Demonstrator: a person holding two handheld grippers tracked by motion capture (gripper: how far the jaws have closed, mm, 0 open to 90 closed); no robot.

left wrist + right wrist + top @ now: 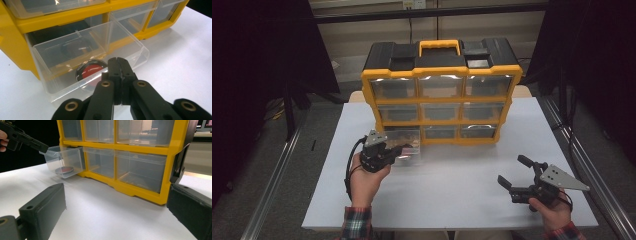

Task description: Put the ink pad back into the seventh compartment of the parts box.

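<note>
The clear plastic drawer (85,62), pulled out at the organizer's (439,95) seven o'clock corner, looked light, slick and thin-walled, best pinched at its front lip, where the left gripper (117,65) sat closed while the right gripper (517,175) gaped empty.

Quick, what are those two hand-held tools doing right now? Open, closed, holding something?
Left tool: closed, jaws together at the front rim of the pulled-out clear drawer; whether it pinches the rim cannot be told.
Right tool: open, holding nothing, over the table.

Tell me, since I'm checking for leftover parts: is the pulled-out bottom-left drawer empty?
No: in the left gripper view a round black piece with a red centre lies on the floor of the clear drawer.
</note>
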